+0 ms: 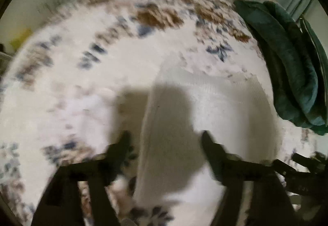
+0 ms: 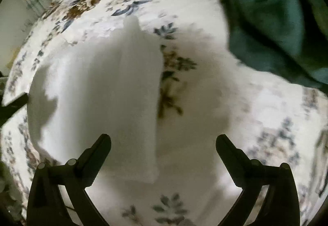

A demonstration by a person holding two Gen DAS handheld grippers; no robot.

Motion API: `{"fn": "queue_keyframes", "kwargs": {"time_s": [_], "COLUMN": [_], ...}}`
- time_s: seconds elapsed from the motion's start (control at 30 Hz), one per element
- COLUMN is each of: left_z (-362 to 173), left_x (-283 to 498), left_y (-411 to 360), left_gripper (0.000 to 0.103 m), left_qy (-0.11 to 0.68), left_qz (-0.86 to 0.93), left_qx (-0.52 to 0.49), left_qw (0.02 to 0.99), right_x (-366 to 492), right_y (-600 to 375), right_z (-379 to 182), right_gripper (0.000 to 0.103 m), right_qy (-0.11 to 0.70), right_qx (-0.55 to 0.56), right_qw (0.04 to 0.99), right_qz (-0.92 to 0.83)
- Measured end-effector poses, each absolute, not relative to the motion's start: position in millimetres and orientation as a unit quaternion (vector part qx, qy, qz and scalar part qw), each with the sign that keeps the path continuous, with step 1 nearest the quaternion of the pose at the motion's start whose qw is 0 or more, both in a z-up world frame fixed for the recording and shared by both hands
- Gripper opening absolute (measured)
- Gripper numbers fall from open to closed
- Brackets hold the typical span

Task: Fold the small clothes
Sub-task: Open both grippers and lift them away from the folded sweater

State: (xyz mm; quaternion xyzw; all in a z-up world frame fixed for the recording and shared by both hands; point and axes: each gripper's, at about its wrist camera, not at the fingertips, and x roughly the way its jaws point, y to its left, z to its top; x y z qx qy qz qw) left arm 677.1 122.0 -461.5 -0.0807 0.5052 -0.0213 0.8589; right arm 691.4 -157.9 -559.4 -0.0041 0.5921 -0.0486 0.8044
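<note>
A white cloth [image 2: 98, 90] lies flat on the floral bed [image 2: 266, 115], apparently part-folded. Both the left gripper [image 1: 165, 144] and the right gripper [image 2: 163, 144] hover over it, jaws wide apart and empty (probably lining up the next fold). Green bedding [image 2: 266, 13] sits aside.

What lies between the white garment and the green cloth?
Only floral bedspread separates the white garment from the green cloth, clearest in the right wrist view.
</note>
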Motion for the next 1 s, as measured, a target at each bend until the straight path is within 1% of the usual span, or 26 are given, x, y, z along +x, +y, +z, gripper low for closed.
{"fn": "queue_keyframes", "kwargs": {"time_s": [0.03, 0.07, 0.17, 0.33, 0.43, 0.67, 0.8, 1.0], "left_z": [-451, -437, -404, -351, -309, -222, -163, -96], "left_x": [668, 655, 630, 591, 559, 474, 422, 364], "left_y": [120, 118, 108, 91, 80, 61, 55, 52], "left_gripper": [0.101, 0.103, 0.103, 0.103, 0.103, 0.103, 0.103, 0.103], "left_qy": [0.495, 0.485, 0.459, 0.458, 0.448, 0.428, 0.402, 0.368], "left_qz": [-0.012, -0.003, 0.014, 0.007, 0.014, 0.015, 0.016, 0.016], "left_qx": [-0.073, -0.063, -0.044, -0.032, -0.012, -0.011, -0.011, -0.010], "left_qw": [0.866, 0.872, 0.887, 0.888, 0.894, 0.904, 0.915, 0.930], "right_x": [680, 670, 641, 585, 543, 442, 387, 307], "right_y": [-158, -161, -155, -155, -156, -154, -153, -146], "right_z": [-548, -537, -493, -413, -353, -228, -166, -82], "right_gripper": [0.103, 0.103, 0.103, 0.103, 0.103, 0.103, 0.103, 0.103], "right_qy": [0.582, 0.575, 0.539, 0.507, 0.488, 0.439, 0.418, 0.379], "right_qx": [-0.009, -0.012, -0.040, -0.036, -0.039, -0.044, -0.037, -0.037], "right_qw": [0.811, 0.815, 0.836, 0.854, 0.865, 0.888, 0.899, 0.919], "right_qz": [-0.062, -0.070, -0.096, -0.109, -0.113, -0.128, -0.123, -0.103]}}
